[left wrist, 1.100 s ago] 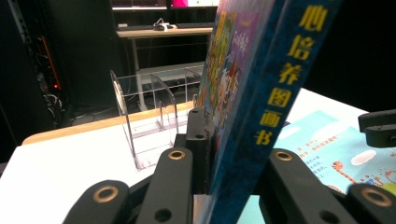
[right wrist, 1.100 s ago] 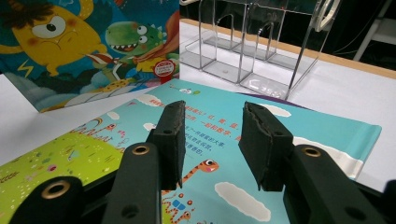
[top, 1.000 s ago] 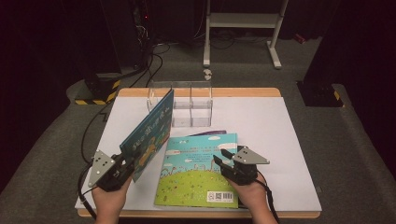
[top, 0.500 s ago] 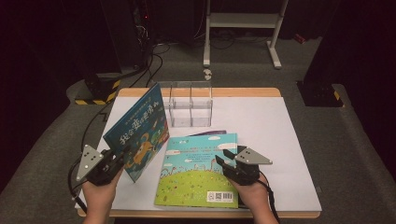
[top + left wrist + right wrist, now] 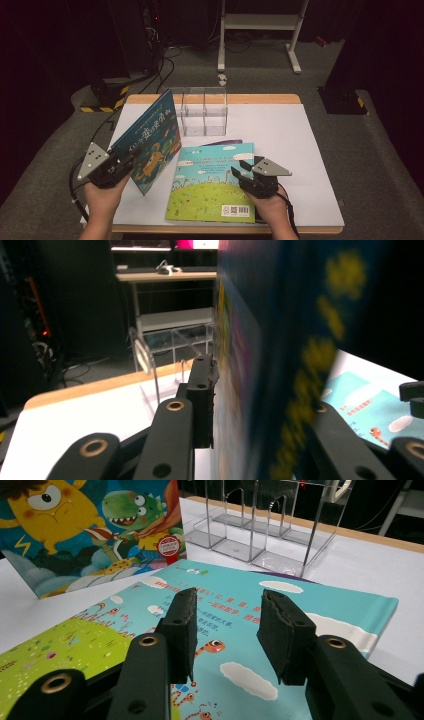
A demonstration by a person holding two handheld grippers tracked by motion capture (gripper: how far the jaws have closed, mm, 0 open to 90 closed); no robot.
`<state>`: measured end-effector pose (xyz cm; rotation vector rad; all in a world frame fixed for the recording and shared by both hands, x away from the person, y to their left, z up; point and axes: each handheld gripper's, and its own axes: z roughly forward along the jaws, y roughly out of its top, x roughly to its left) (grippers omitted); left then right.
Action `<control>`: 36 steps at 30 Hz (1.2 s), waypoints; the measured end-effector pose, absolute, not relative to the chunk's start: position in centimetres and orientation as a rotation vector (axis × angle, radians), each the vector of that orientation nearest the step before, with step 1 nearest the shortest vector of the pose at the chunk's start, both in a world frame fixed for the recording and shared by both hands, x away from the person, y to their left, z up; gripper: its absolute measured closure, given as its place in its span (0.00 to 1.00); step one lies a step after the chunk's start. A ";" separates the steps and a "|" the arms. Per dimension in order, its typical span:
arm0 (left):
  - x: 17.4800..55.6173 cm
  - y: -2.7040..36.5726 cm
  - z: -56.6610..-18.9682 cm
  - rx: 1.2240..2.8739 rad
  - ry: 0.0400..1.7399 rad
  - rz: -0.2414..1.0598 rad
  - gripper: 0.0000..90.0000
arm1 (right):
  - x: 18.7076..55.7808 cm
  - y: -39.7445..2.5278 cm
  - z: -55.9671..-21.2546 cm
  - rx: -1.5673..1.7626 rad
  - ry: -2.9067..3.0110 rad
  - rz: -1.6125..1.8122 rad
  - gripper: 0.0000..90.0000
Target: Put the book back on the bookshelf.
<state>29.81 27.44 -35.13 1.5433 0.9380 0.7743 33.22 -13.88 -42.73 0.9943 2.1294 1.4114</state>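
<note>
A blue picture book with monsters (image 5: 150,142) stands tilted on its lower edge at the table's left, and my left gripper (image 5: 129,162) is shut on its near edge. In the left gripper view the book (image 5: 265,355) is a blur running between the jaws of my left gripper (image 5: 245,390). A teal and green book (image 5: 212,185) lies flat at the front middle. Over its right side my right gripper (image 5: 239,169) stands open. In the right gripper view, that gripper (image 5: 227,610) has only the teal cover (image 5: 225,645) below its gap.
A clear acrylic divider rack (image 5: 202,112) stands at the back middle of the white table (image 5: 295,150). A purple book's edge (image 5: 227,142) peeks from under the teal one. The table's right half is bare. Dark floor and cables lie beyond.
My left gripper has shifted left with the blue book, which has swung so its cover faces the camera more. The right gripper has stayed put.
</note>
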 end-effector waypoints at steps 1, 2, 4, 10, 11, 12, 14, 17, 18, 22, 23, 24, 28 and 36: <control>30.0 27.3 -35.0 1.551 0.940 0.766 0.79 | 33.2 -13.9 -42.7 0.995 2.128 1.410 0.65; 30.0 27.2 -34.9 1.552 0.933 0.772 0.79 | 33.2 -14.0 -42.7 0.997 2.127 1.411 0.65; 30.1 27.0 -34.8 1.555 0.916 0.771 0.81 | 33.2 -14.1 -42.8 0.999 2.128 1.412 0.65; 30.6 26.8 -34.4 1.576 0.920 0.789 0.89 | 33.1 -14.2 -42.9 1.000 2.132 1.409 0.65; 30.7 26.9 -34.3 1.589 0.920 0.797 0.91 | 33.1 -14.2 -42.9 1.001 2.131 1.410 0.65; 30.9 27.0 -34.2 1.584 0.927 0.792 0.92 | 33.1 -14.3 -42.9 1.000 2.128 1.412 0.65; 31.5 27.5 -34.0 1.565 0.954 0.770 0.92 | 33.1 -14.3 -42.9 1.004 2.125 1.413 0.65; 32.9 28.3 -33.3 1.540 1.004 0.719 0.93 | 33.1 -14.1 -42.9 0.997 2.129 1.410 0.65; 33.4 28.6 -32.9 1.536 1.017 0.703 0.93 | 33.0 -14.1 -42.9 0.991 2.130 1.411 0.65; 35.2 28.8 -31.1 1.527 1.040 0.717 0.93 | 32.9 -14.0 -42.7 0.979 2.127 1.419 0.65; 35.5 28.7 -30.6 1.524 1.042 0.739 0.93 | 32.8 -14.0 -42.7 0.977 2.127 1.421 0.65; 36.0 28.6 -30.1 1.525 1.045 0.756 0.93 | 32.8 -14.0 -42.7 0.975 2.126 1.422 0.65; 38.2 28.1 -28.9 1.507 1.071 0.774 0.93 | 32.8 -14.2 -42.6 0.975 2.121 1.430 0.65; 42.2 26.1 -29.4 1.473 1.135 0.866 0.93 | 32.7 -14.4 -42.4 0.973 2.105 1.443 0.66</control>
